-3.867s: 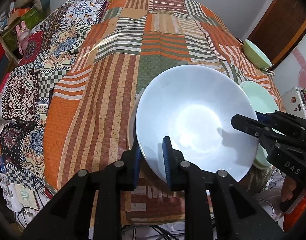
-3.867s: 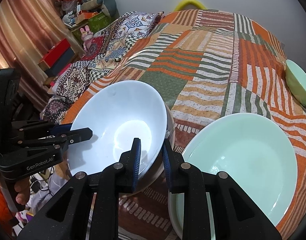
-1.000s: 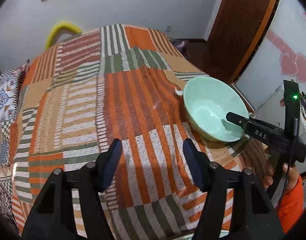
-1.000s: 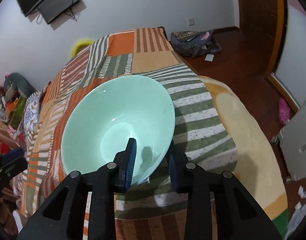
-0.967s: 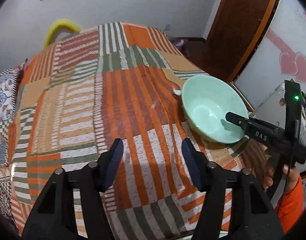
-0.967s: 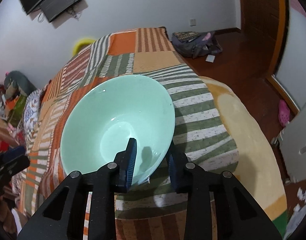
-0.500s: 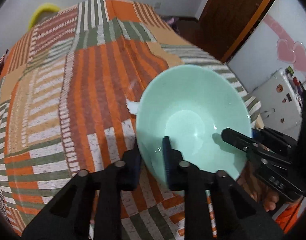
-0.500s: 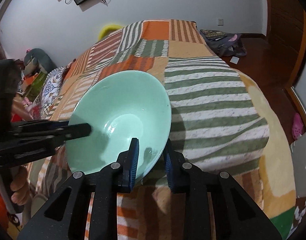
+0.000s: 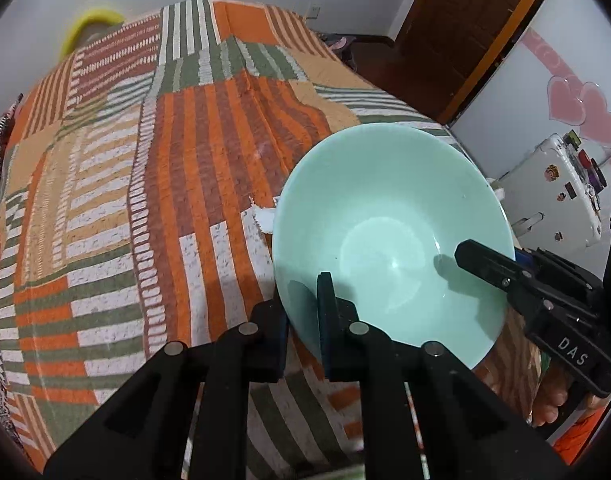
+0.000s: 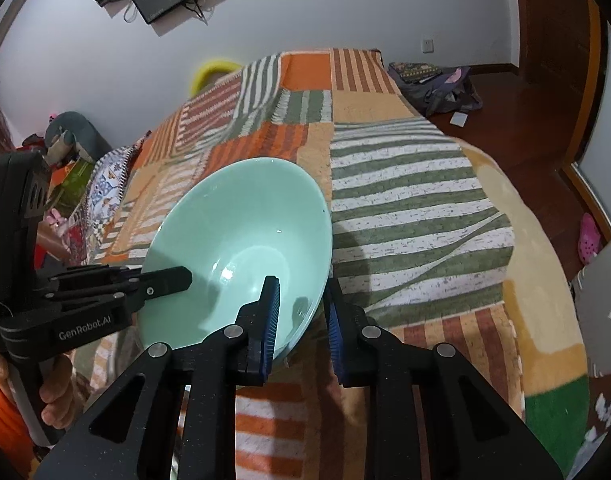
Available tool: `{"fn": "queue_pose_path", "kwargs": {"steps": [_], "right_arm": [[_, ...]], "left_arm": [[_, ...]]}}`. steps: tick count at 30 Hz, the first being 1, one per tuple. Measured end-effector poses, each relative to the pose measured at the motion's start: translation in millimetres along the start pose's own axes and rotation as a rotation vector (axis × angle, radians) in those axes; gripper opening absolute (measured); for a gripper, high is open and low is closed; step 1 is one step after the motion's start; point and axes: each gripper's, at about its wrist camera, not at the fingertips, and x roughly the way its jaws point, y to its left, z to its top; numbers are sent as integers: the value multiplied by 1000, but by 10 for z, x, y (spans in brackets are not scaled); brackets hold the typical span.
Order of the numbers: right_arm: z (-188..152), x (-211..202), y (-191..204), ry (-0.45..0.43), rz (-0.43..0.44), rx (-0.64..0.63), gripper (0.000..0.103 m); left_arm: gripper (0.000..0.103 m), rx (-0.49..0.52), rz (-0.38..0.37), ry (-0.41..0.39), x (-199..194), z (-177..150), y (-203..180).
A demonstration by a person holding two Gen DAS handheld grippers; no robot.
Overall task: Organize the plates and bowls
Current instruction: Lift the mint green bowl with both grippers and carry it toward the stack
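Pinching the rim of the pale green glazed bowl (image 9: 389, 236) near the patchwork-quilted bed's (image 9: 153, 168) right edge, the left hand-held gripper (image 9: 303, 316), open a second ago, now joins the right hand-held gripper (image 10: 301, 316), already clamped opposite, readying a two-handed carry.

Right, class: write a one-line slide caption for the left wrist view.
Two grippers, left and right, clamp opposite rims of a mint green bowl over a striped patchwork bedspread.

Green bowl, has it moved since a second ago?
Yes. The green bowl, clamped by both the right gripper and the left gripper, has shifted off the green-and-white striped patch toward the orange patches.
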Motion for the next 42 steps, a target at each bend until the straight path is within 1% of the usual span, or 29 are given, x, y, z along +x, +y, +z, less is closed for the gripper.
{"fn": "queue_pose_path", "kwargs": {"steps": [8,16,25,32,42], "right_arm": [[-64,-404,253,-77,-18,-41,21],[-223,-716,539,-116,9,-80,21],[-441,-798,898,-113,58,-138,21],[-597,-835,1169,-110,105,-176,21],[-781,-766,1588,-88,168,-241,21]], "left_arm": [[13,12,7,-80,-546,-224,-132],[13,-11,15,-133,-1072,-568,-131],[12,-64,54,-178,-1579,-1070,39],[12,-88,106,-215,-1929,-1437,172],[13,-162,136,-244,-2257,-1865,506]]}}
